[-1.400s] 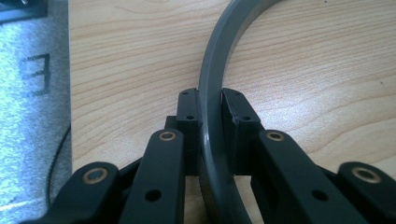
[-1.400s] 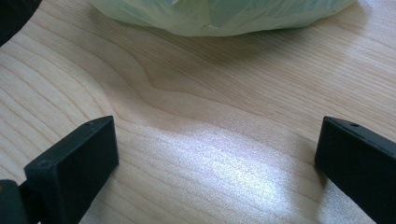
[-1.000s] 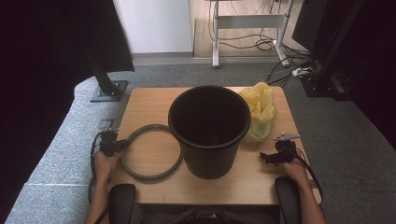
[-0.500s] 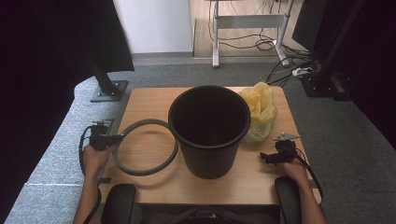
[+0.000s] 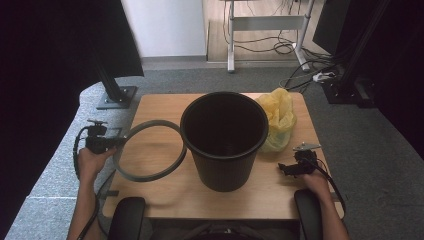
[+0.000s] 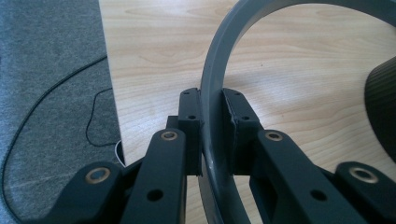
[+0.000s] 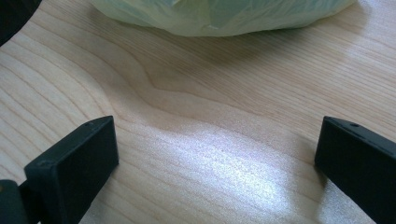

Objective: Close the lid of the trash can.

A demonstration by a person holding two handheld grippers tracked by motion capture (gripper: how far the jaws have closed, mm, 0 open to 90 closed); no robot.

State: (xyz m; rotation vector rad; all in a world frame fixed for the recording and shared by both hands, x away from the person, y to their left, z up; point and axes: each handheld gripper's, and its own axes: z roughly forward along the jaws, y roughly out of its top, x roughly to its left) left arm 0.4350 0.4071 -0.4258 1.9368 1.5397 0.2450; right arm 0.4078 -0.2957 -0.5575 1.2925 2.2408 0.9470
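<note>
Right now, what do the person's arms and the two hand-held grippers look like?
Both forearms are bare, no sleeves in view. The left hand-held gripper is black, with a black cable looping down from it; close up, its linkage arms carry brass-coloured pivot pins and small screw holes, ending in blocky black fingers. The right hand-held gripper is black too, topped by a grey three-cornered plate, with a trailing black cable.

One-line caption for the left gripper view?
Left tongs clamp the grey plastic ring above the light wooden table.

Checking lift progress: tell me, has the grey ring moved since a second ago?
Yes. The grey ring, clamped in the left gripper, has risen and tilted off the table, beside the black bucket.
</note>
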